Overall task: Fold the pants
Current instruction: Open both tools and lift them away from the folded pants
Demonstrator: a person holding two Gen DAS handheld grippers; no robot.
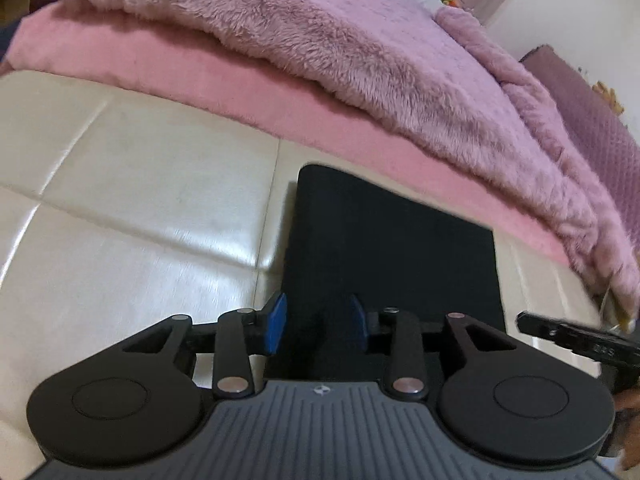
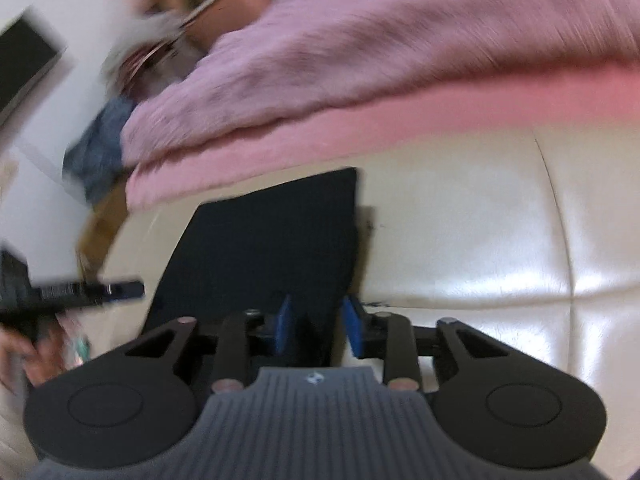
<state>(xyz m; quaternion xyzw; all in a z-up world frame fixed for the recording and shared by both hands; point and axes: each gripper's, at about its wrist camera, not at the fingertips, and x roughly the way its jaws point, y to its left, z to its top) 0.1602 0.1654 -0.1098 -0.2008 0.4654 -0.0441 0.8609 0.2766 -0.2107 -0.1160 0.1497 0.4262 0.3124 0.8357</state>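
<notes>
The folded black fabric pants (image 1: pixel 394 256) lie low-centre on the cream leather cushion (image 1: pixel 132 184), their near edge hidden behind both claws. The left gripper (image 1: pixel 318 326) and right gripper (image 2: pixel 316 326) hover just above that edge, blue pads apart and empty. The right view is motion-blurred; the fluffy mauve blanket (image 1: pixel 320 40) fills the upper frame.

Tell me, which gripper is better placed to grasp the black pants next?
Probably either. The left gripper hangs open over the pants' left edge, the right gripper open over their right edge; neither holds cloth.

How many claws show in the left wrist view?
2. The left claw sits bottom centre, open over the near edge of the dark folded pants. Part of the right claw enters at the right edge; its fingers are out of frame.
</notes>
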